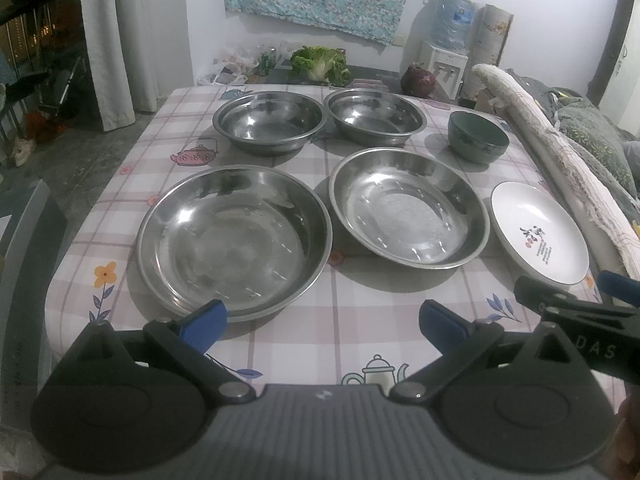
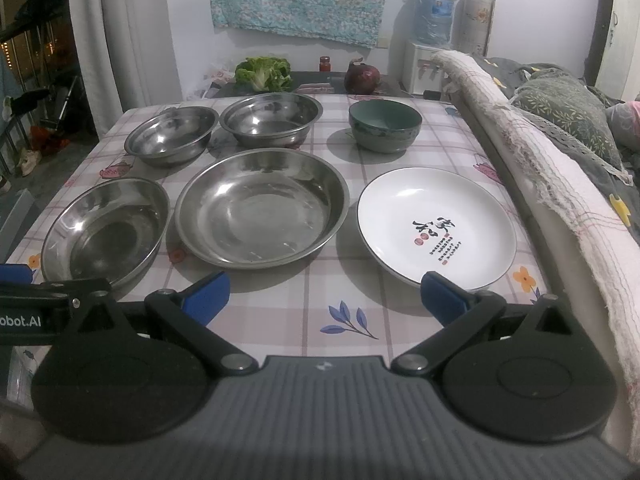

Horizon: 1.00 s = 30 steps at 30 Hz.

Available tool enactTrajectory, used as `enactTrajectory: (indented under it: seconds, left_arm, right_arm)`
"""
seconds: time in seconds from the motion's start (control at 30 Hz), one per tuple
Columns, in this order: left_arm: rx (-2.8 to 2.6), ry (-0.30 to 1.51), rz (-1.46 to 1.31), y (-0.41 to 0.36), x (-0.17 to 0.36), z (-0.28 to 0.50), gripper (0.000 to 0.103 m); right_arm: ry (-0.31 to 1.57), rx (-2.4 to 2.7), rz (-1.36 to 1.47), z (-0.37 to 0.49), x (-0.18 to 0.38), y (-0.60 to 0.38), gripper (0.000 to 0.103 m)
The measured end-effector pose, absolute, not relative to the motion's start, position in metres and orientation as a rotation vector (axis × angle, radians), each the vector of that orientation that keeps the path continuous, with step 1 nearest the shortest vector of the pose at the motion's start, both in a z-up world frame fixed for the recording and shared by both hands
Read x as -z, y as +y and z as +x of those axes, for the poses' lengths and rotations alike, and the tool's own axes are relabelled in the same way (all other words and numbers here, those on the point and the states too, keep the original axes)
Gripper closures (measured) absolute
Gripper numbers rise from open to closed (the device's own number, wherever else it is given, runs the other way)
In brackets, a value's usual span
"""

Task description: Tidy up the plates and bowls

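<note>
near edge: bare tablecloth strip in front of both grippers | middle: steel pans and white plate side by side, narrow gaps | rear: bowls | right: padded rail blocks the side

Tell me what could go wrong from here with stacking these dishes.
The white plate lies close to the table's right edge, so a nudge might push it off. The steel plates look smooth and shallow-rimmed, so open jaws may slip. The green bowl looks breakable if steel is set in hard.
</note>
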<state>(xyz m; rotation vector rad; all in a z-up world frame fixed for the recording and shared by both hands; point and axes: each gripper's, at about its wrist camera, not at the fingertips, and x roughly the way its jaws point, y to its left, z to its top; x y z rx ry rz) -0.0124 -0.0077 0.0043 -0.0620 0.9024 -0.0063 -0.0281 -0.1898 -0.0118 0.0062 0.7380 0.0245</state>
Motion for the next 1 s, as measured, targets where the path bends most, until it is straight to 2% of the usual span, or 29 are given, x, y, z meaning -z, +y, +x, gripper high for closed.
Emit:
enactTrajectory:
  seconds: [1.0]
  left_arm:
    - [-0.001,0.908,-0.06,-0.004,0.0012,-0.011,0.0]
  right_arm:
    - [0.744,-0.025,0.008,-0.0265,0.0135,-0.1852,0.001]
